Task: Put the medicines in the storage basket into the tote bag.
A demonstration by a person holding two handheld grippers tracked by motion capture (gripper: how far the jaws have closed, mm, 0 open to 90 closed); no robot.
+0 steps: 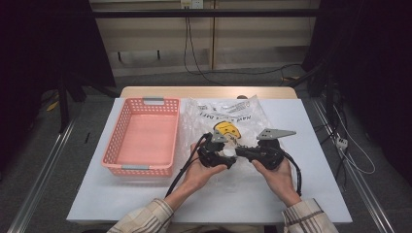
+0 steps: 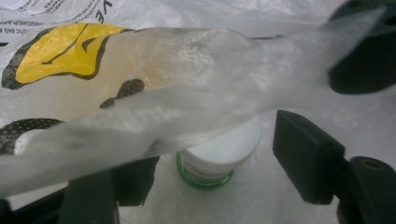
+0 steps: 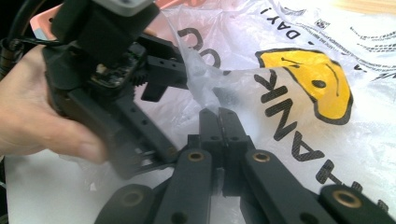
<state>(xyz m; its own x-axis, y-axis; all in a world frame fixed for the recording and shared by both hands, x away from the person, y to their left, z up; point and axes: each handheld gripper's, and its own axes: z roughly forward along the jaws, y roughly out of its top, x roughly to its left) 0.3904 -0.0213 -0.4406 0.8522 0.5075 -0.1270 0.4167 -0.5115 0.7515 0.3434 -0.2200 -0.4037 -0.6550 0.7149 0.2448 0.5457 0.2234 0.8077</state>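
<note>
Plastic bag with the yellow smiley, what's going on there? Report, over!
Right gripper shut on thin white plastic bag, lifting a flap. Left gripper open around small white green-rimmed jar. Bag film drapes across left jaws.

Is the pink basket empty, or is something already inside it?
Empty. In the high view the pink basket shows only its bare floor; the plastic bag lies beside it on the table.

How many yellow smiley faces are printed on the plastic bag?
1. The yellow face is on the bag, just beyond the left gripper and the right gripper. More prints may be hidden in the folds or underneath.
</note>
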